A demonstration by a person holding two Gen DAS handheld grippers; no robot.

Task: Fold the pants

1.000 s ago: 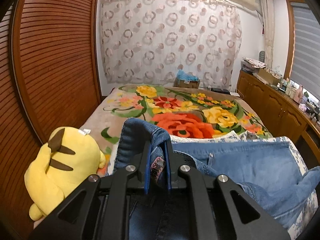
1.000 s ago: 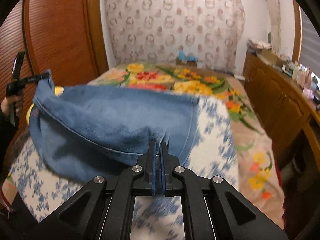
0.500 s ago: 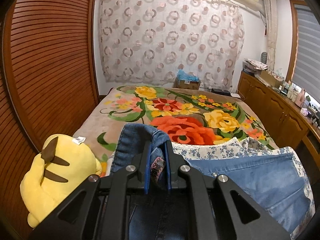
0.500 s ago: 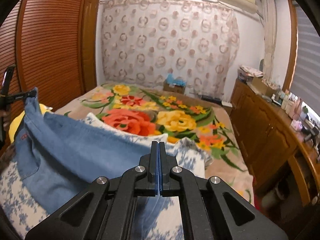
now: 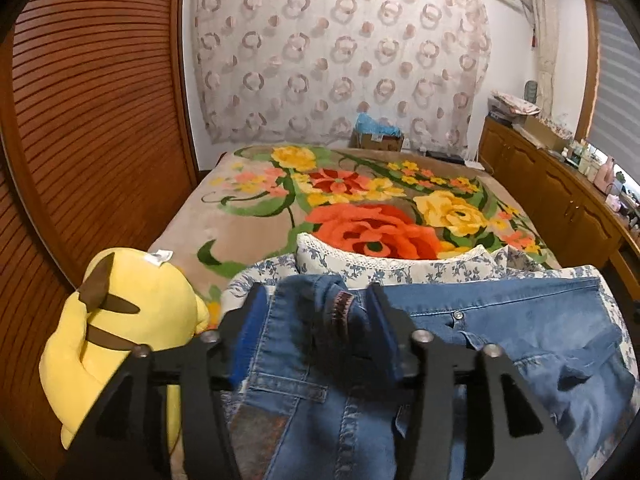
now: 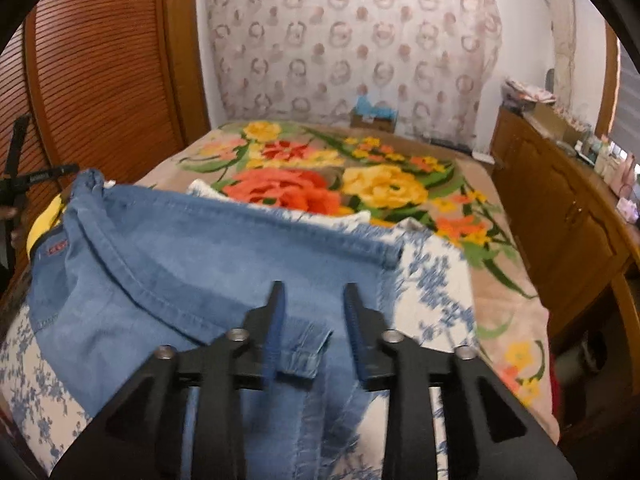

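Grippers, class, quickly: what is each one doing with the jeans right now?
Left gripper: open, jaws apart around the jeans waistband, not clamping.
Right gripper: open, jaws astride a denim edge, holding nothing.

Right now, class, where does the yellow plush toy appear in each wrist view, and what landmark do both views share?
Left wrist: yellow plush toy fills lower left, beside the jeans.
Right wrist: only a yellow sliver at the far left, behind the jeans.
Shared landmark: big orange flower on the blanket.

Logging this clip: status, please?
Both tools open: left tool, right tool. Blue denim pants released on floral cloth. Yellow plush toy alongside.
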